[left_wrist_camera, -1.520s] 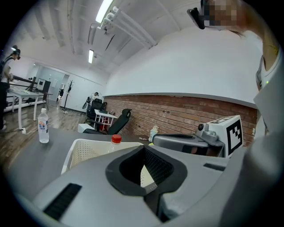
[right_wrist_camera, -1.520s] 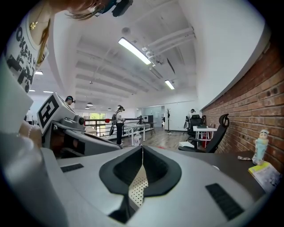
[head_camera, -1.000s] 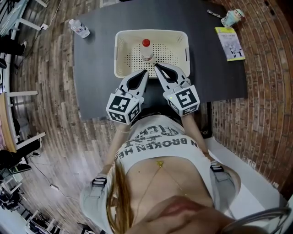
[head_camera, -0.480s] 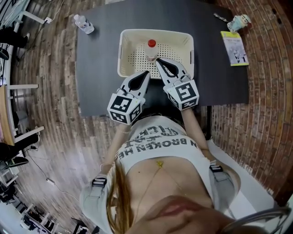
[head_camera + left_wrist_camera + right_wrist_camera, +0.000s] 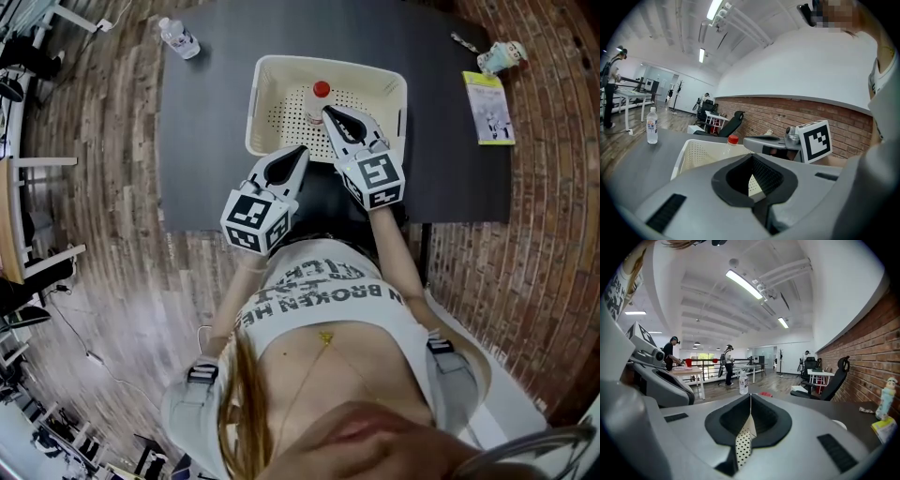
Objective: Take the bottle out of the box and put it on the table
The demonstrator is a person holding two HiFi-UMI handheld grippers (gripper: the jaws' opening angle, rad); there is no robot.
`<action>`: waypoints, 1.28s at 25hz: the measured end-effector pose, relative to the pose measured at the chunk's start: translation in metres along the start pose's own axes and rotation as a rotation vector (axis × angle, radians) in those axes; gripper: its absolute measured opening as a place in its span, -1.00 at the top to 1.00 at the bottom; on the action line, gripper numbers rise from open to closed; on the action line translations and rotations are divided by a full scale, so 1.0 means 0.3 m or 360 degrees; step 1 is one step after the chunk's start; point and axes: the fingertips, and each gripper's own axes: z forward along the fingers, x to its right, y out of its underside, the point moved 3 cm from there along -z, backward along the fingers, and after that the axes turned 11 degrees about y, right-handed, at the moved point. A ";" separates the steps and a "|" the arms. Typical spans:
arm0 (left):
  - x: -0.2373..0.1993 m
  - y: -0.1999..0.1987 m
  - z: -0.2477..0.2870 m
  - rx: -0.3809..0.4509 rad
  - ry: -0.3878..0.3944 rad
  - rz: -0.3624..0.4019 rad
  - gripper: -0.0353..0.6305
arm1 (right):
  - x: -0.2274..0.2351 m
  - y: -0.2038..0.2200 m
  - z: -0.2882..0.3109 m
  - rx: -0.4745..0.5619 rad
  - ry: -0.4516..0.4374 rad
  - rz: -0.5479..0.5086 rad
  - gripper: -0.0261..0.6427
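Bottle stands straight up in the box, near the middle, with its red cap on top. The box sits on the table. The right gripper is over the box and points at the bottle. The bottle is just in front of its tip, very close, but it is not clear if they touch. In the right gripper view the red cap peeks up just past the tip. The left gripper is back at the near wall of the box, so the right one is nearer. Both grippers have their jaws pressed together and hold nothing. To take the bottle, the right jaws likely need to open first and then go round its sides.
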 end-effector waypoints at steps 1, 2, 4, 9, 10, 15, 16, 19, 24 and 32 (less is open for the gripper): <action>-0.004 0.002 -0.001 -0.0001 -0.0004 -0.0004 0.88 | 0.002 0.004 0.009 -0.0007 0.0001 0.0000 0.89; -0.008 0.002 -0.002 -0.0003 -0.0009 -0.0006 0.88 | 0.005 0.007 0.016 -0.0012 0.0002 0.0002 0.89; -0.017 0.002 -0.003 -0.0005 -0.0018 -0.0010 0.88 | 0.011 0.010 0.029 -0.0020 0.0003 0.0003 0.89; -0.044 0.002 0.001 -0.0011 -0.0032 -0.0027 0.88 | 0.026 0.024 0.059 -0.0042 0.0005 0.0017 0.89; -0.049 0.002 0.002 -0.0012 -0.0034 -0.0030 0.88 | 0.027 0.026 0.063 -0.0045 0.0004 0.0023 0.89; -0.066 0.003 0.003 -0.0016 -0.0039 -0.0041 0.88 | 0.041 0.013 0.068 0.0008 0.0048 0.0043 0.89; -0.069 0.002 0.004 -0.0017 -0.0042 -0.0043 0.88 | 0.046 0.007 0.070 0.0027 0.0065 0.0052 0.88; -0.078 0.004 0.008 -0.0019 -0.0048 -0.0050 0.88 | 0.058 0.007 0.092 0.0029 0.0082 0.0084 0.56; -0.084 0.010 0.011 -0.0025 -0.0053 -0.0056 0.88 | 0.055 0.036 0.149 -0.0052 0.0056 0.0083 0.41; -0.100 0.020 -0.005 -0.0025 -0.0088 -0.0070 0.88 | 0.057 0.058 0.208 -0.0111 0.0054 0.0092 0.40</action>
